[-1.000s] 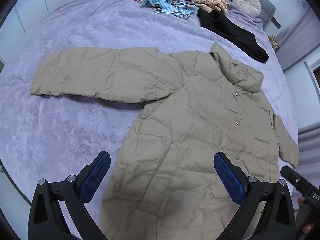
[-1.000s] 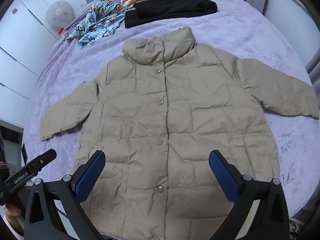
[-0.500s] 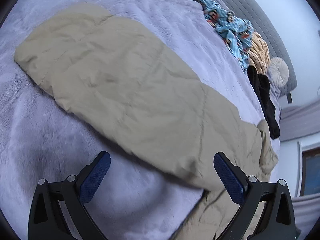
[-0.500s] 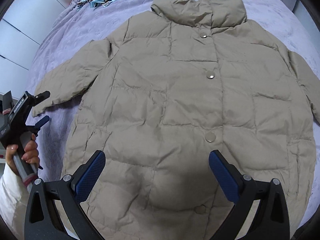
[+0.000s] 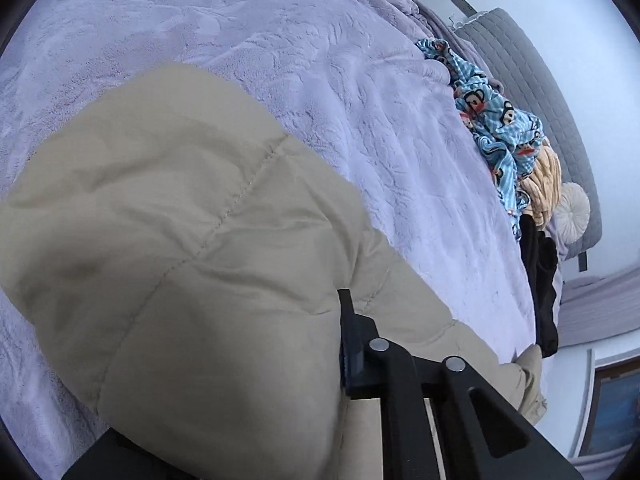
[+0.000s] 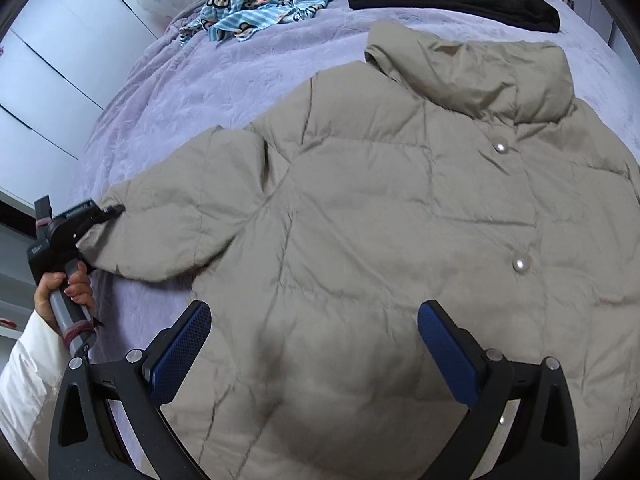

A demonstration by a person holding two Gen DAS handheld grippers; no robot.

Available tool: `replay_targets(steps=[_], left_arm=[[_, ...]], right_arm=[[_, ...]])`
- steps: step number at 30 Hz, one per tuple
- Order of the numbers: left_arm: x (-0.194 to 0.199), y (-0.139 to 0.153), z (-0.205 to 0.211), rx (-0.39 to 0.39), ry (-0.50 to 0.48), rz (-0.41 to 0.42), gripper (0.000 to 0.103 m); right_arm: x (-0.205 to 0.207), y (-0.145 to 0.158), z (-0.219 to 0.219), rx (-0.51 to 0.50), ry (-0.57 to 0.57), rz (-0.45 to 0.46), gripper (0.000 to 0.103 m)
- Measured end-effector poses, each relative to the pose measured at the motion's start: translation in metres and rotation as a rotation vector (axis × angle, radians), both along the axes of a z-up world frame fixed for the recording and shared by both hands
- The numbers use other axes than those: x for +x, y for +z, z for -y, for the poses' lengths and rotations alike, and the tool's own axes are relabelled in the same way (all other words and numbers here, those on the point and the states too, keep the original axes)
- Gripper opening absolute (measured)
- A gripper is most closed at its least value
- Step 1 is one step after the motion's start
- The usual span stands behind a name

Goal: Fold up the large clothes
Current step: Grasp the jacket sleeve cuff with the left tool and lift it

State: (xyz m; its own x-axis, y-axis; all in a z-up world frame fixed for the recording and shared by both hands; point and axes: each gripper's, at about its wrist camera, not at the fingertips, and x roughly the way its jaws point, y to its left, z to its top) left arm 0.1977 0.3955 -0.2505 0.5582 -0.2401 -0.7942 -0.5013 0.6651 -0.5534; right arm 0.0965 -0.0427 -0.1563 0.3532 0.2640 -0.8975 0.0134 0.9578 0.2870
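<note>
The beige puffer jacket (image 6: 400,240) lies face up and buttoned on the purple bedspread (image 6: 168,92); a second ago the left gripper (image 6: 108,212) hovered wide open over the hem, and now its jaws have just been closing and pinch the cuff of the outstretched sleeve (image 5: 180,260), fabric bulging over them; the right gripper (image 6: 316,344) hangs spread above the lower front, holding nothing; folding the sleeve across the chest looks like the next step.
</note>
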Motion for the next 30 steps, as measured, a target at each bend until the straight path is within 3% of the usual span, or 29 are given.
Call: replay_targets(steps=[1,3,4,5,8,12,17,21,23,26,30], left_arm=[[-0.001,0.009,0.001,0.045,-0.012,0.009,0.015],[-0.004,0.03,0.011,0.153,-0.063,0.031,0.01],[-0.004,0.043,0.017,0.212,-0.095,0.05,0.01],[-0.006,0.055,0.023,0.25,-0.12,0.07,0.01],[-0.009,0.094,0.045,0.331,-0.209,0.161,0.01],[-0.012,0.138,0.086,0.377,-0.34,0.275,0.01],[-0.009,0.175,0.165,0.357,-0.501,0.381,0.01],[-0.006,0.194,0.247,0.313,-0.624,0.442,0.01],[-0.008,0.196,0.293,0.304,-0.709,0.454,0.01],[-0.015,0.186,0.373,0.309,-0.855,0.444,0.01],[-0.033,0.135,0.468,0.42,-1.02,0.35,0.01]], right_arm=[[0.008,0.001,-0.004,0.007,-0.006,0.012,0.102],[0.023,0.002,-0.013,0.04,-0.019,0.05,0.083],[0.031,-0.001,-0.018,0.064,-0.019,0.058,0.046],[0.038,-0.005,-0.023,0.092,-0.016,0.046,0.02],[0.059,-0.023,-0.04,0.183,-0.022,0.013,0.014],[0.07,-0.055,-0.069,0.235,0.02,-0.038,0.014],[0.071,-0.082,-0.084,0.236,0.046,-0.078,0.014],[0.068,-0.074,-0.064,0.333,0.047,-0.091,0.014],[0.056,-0.059,-0.039,0.351,0.012,-0.052,0.014],[0.03,-0.034,0.017,0.298,-0.064,0.021,0.014],[-0.005,-0.016,0.103,0.179,-0.188,0.063,0.014]])
